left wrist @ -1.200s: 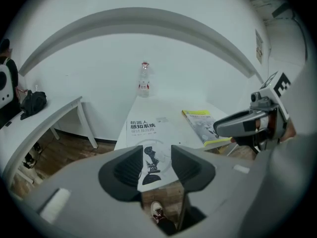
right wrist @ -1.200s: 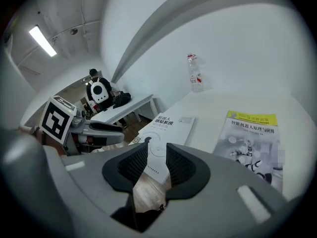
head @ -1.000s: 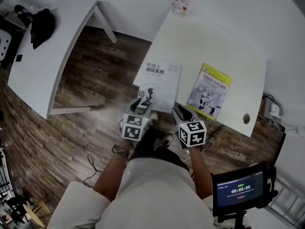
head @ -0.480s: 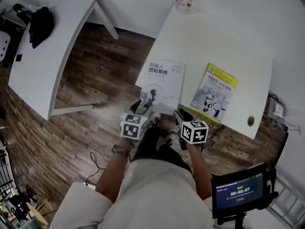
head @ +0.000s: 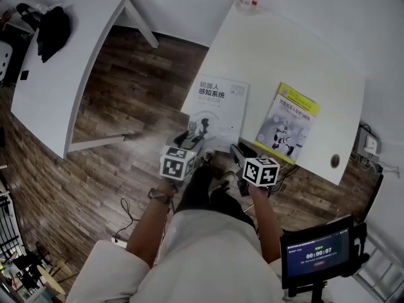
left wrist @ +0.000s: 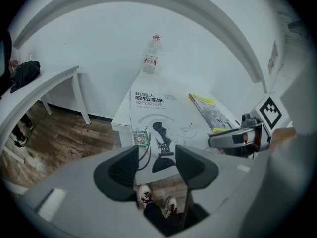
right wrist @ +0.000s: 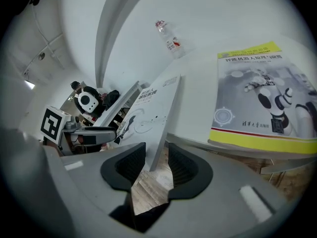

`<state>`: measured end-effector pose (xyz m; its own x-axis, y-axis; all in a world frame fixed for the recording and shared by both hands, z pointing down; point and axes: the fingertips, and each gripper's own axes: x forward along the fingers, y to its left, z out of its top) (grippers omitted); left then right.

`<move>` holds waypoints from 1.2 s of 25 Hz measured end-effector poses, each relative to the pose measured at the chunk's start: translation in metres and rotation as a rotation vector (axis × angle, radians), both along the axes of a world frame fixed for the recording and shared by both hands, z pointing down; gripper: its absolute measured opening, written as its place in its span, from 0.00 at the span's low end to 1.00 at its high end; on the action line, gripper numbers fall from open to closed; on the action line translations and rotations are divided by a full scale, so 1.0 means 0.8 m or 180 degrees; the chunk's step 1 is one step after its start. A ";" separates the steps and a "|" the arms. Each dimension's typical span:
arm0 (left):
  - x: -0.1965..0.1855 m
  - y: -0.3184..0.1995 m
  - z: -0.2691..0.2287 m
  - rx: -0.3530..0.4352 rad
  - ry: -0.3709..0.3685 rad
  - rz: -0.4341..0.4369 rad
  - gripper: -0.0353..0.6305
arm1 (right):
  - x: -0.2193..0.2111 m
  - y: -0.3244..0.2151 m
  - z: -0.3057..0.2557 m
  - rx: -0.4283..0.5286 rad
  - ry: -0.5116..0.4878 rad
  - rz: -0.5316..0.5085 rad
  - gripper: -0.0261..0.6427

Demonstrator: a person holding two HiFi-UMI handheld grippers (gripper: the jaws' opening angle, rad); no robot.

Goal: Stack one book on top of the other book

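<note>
The white book (head: 218, 109) and the yellow-edged book (head: 289, 120) lie flat on the white surface (head: 284, 49), side by side but apart. Each long axis runs from the near edge toward the wall, titles at the far end (the white book's near end juts past the edge). The left gripper (left wrist: 156, 157) and right gripper (right wrist: 154, 162) hang just before that jutting end. Both sets of fingers (left wrist: 121, 170) are apart, have just been opening, and hold nothing.
</note>
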<state>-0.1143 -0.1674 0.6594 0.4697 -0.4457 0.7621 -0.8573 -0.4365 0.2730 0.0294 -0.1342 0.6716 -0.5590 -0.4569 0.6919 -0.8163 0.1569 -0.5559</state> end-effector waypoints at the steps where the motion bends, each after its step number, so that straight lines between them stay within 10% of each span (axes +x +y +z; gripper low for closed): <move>1: 0.000 0.001 0.000 -0.0007 -0.0002 0.0011 0.40 | 0.000 0.001 0.001 -0.0009 -0.0016 0.0002 0.26; 30: 0.004 0.013 0.018 -0.0383 0.0194 0.0071 0.49 | -0.014 -0.002 0.003 -0.0122 -0.0855 -0.0088 0.27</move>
<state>-0.1112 -0.1569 0.6737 0.5255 -0.3418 0.7791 -0.8280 -0.4162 0.3758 0.0183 -0.1360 0.6742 -0.7368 -0.4152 0.5336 -0.6345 0.1518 -0.7579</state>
